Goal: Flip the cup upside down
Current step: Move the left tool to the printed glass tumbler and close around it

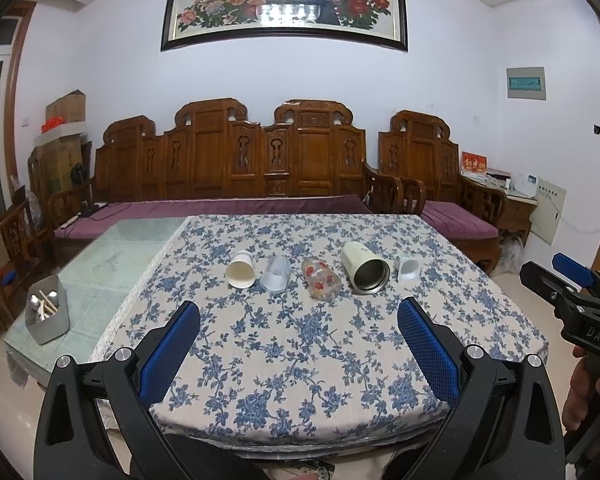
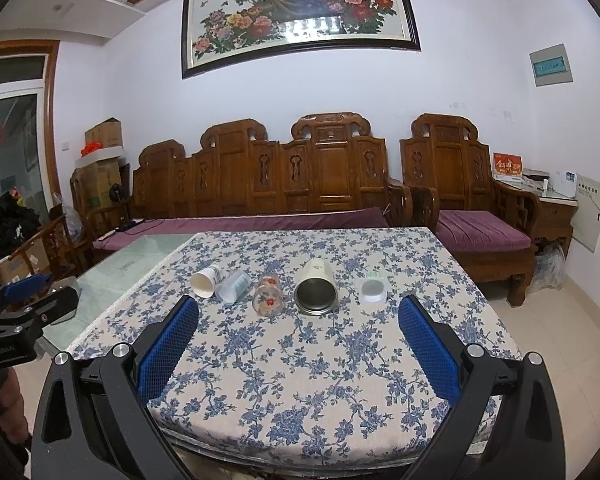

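**5 cups on their sides, both grippers held back**

Nearest the lens in the left wrist view, the left gripper fills the bottom of the frame with its blue-padded fingers spread wide apart and nothing between them. The right gripper stands the same way in its own view, fingers apart and holding nothing; it also shows at the right edge of the left wrist view, where I cannot tell its state.

Both hang over the near edge of the counter, which carries a blue-flowered cloth. In the middle of the frame, well apart from the fingers, 5 cups lie on their sides in a row with their mouths toward the camera. From left to right: a white paper cup, a clear plastic cup just beside it, a glass with red flowers, a cream steel-lined mug, and a small white cup.

At the lower left of the frame a grey utensil holder stands on the bare glass part of the counter. A carved wooden sofa with purple cushions lines the wall behind, under a framed peony painting
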### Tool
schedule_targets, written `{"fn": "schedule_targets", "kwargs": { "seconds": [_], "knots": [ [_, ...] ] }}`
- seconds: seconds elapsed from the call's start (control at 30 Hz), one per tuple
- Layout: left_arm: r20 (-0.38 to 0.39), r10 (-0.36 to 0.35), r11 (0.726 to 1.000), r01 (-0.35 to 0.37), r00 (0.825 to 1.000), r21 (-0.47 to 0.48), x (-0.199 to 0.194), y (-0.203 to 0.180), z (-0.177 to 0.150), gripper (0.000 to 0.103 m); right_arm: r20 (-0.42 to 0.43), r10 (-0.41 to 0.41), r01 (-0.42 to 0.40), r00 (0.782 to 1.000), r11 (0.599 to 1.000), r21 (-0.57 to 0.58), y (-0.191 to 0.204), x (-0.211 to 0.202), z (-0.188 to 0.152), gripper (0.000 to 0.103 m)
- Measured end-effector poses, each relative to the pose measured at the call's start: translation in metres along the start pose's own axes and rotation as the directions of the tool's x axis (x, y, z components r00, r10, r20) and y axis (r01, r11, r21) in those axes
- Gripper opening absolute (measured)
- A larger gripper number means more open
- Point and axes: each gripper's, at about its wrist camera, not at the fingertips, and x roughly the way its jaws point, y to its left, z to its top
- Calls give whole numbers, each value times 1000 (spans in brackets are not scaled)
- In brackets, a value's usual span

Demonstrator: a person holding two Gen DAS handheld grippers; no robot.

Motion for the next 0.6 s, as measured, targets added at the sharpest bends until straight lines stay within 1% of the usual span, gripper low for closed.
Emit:
{"fn": "schedule_targets", "kwargs": {
  "seconds": [0.17, 0.33, 0.47, 0.6],
  "knots": [
    [-41, -6, 1000, 6, 999, -2, 17, 3, -1, 95, -29, 1, -1, 1000, 1000, 1, -4, 18, -4, 100],
    [-110, -19, 1000, 21, 994, 12, 52, 7, 0, 95, -59, 14, -15, 998, 1000, -20, -7, 50, -5, 100],
    [-166, -26, 999, 31, 986, 27, 88, 11, 4, 95, -88, 30, -33, 996, 999, -31, -10, 85, -5, 100],
    [-216, -30, 999, 37, 976, 31, 122, 14, 7, 95, -135, 47, -51, 990, 998, -31, -13, 127, -6, 100]
  ]
}}
